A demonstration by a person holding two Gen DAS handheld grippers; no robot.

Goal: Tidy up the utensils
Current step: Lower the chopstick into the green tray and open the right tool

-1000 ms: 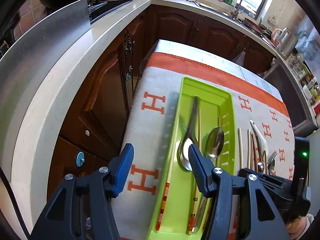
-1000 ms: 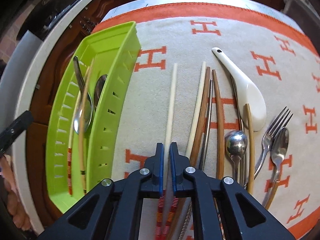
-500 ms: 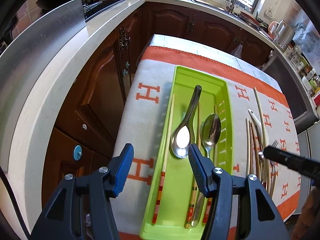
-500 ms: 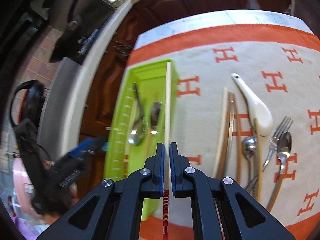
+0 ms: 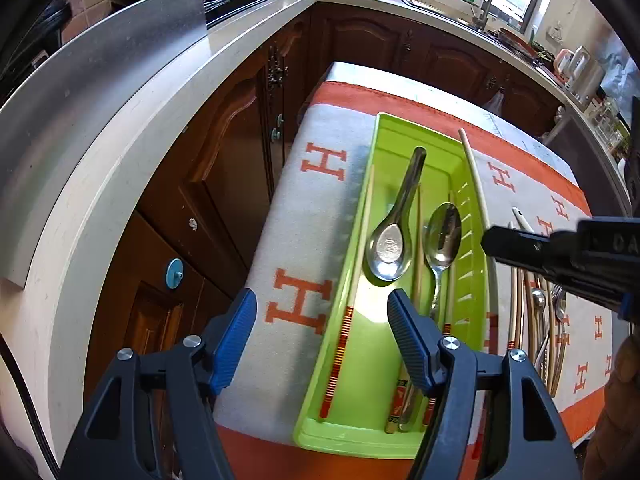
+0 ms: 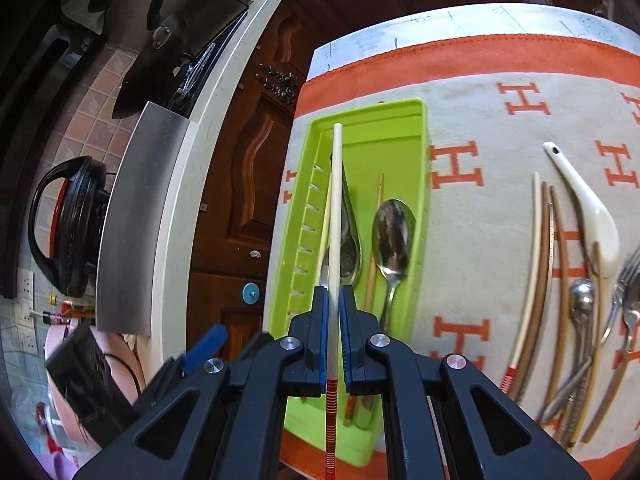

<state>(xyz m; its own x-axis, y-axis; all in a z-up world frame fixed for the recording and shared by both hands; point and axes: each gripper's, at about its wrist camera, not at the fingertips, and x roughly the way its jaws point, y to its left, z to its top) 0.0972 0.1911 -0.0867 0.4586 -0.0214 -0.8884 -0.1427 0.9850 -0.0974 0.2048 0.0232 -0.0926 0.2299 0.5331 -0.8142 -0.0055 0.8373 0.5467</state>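
Observation:
My right gripper is shut on a cream chopstick with a red-banded end and holds it above the green utensil tray. The tray holds two metal spoons and several chopsticks. In the left wrist view the tray lies under my open, empty left gripper, and the held chopstick hangs over the tray's right wall, with the right gripper coming in from the right. Loose chopsticks, a white ceramic spoon, forks and spoons lie on the cloth right of the tray.
The orange-and-cream cloth covers a small table. A kitchen counter with dark wood cabinets runs close on the left. A pan and a kettle stand on that counter.
My right gripper has lifted the chopstick off the cloth and carried it left, over the green tray. The left gripper stays open and has pulled back a little above the tray.

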